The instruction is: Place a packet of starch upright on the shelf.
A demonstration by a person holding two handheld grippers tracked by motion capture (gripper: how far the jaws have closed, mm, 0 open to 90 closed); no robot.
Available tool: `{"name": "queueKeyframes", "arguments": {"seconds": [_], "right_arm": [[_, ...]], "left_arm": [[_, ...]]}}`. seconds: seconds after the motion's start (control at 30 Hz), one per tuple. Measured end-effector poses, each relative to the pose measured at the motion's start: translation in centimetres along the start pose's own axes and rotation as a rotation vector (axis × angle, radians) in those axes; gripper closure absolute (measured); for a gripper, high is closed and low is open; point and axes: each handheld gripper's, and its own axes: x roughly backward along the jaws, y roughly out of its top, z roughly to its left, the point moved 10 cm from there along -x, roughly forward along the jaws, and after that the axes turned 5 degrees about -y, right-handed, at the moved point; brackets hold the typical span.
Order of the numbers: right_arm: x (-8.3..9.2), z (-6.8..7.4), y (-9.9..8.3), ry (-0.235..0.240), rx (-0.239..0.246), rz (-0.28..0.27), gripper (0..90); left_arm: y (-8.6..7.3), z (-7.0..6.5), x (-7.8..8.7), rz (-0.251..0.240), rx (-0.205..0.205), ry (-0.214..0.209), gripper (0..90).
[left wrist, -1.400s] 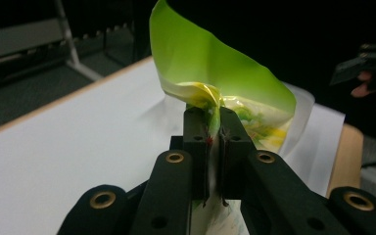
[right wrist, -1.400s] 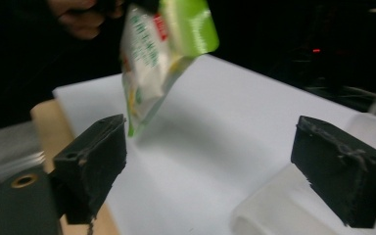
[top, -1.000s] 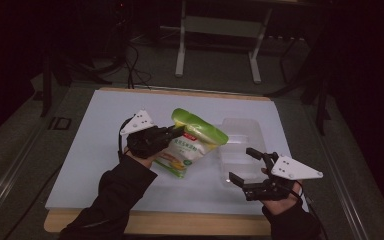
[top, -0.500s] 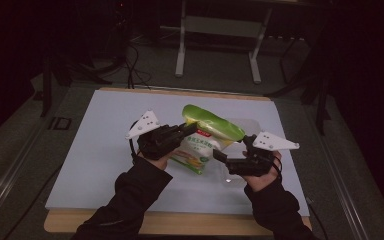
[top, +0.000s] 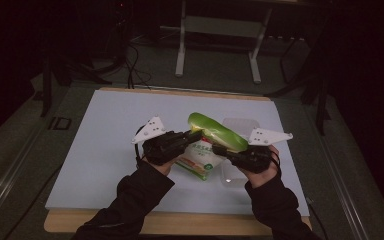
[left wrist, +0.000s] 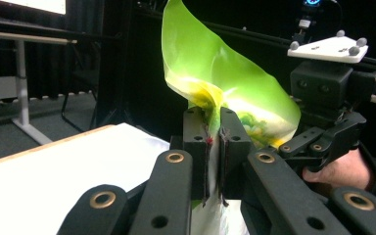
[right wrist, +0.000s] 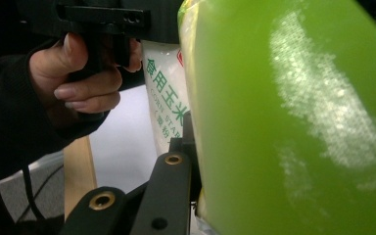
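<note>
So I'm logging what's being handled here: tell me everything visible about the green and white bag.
The bag is a soft, glossy plastic pouch, bright green at its top and white lower down with green printed characters. It is held up above the white table, tilted, its top flap curling over. The left hand-held gripper is shut on its upper edge, and the right hand-held gripper, whose jaws have just been closing, pinches it from the other side.
</note>
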Motion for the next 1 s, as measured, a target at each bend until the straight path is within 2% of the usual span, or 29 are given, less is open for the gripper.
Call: {"name": "queueKeyframes", "arguments": {"seconds": [0.07, 0.3, 0.43, 0.47, 0.57, 0.67, 0.77, 0.8, 0.83, 0.87, 0.9, 1.0], "right_arm": [[0.1, 0.0, 0.2, 0.005, 0.027, 0.01, 84.1], [0.6, 0.0, 1.3, 0.078, 0.065, 0.079, 84.7], [1.0, -0.4, 1.7, 0.109, 0.097, 0.123, 84.8], [1.1, -0.4, 1.8, 0.132, 0.107, 0.139, 84.8], [1.5, -0.7, 2.2, 0.154, 0.118, 0.153, 84.8], [2.1, -1.0, 3.0, 0.168, 0.148, 0.15, 84.8], [2.7, -1.4, 3.6, 0.181, 0.165, 0.135, 84.8], [3.1, -1.7, 3.9, 0.181, 0.17, 0.134, 84.8], [3.7, -2.3, 4.3, 0.179, 0.177, 0.135, 84.8], [4.1, -2.7, 4.5, 0.173, 0.184, 0.132, 84.8], [4.4, -3.1, 4.7, 0.164, 0.19, 0.127, 84.8], [5.6, -4.3, 5.1, 0.142, 0.202, 0.123, 84.7]], "left_arm": [[0.1, 0.0, 0.1, 0.002, 0.004, -0.008, 85.6], [0.5, -0.1, 0.4, -0.006, -0.001, -0.039, 84.3], [0.6, -0.1, 0.6, -0.008, -0.007, -0.05, 80.6], [0.7, -0.1, 0.6, -0.011, -0.01, -0.045, 78.2], [1.3, -0.2, 1.0, -0.038, 0.007, -0.058, 66.2], [1.8, -0.1, 1.5, -0.064, -0.002, -0.065, 47.3], [2.0, -0.1, 1.8, -0.082, 0.01, -0.089, 28.7], [2.1, -0.1, 2.2, -0.106, 0.008, -0.095, 28.7], [2.0, 0.0, 2.4, -0.105, 0.004, -0.1, 18.6], [1.7, 0.2, 2.5, -0.091, 0.011, -0.077, 13.6], [1.3, 0.5, 2.6, -0.07, 0.006, -0.061, 11.8], [-0.2, 0.7, 2.9, -0.005, 0.016, -0.072, 8.8]]}}
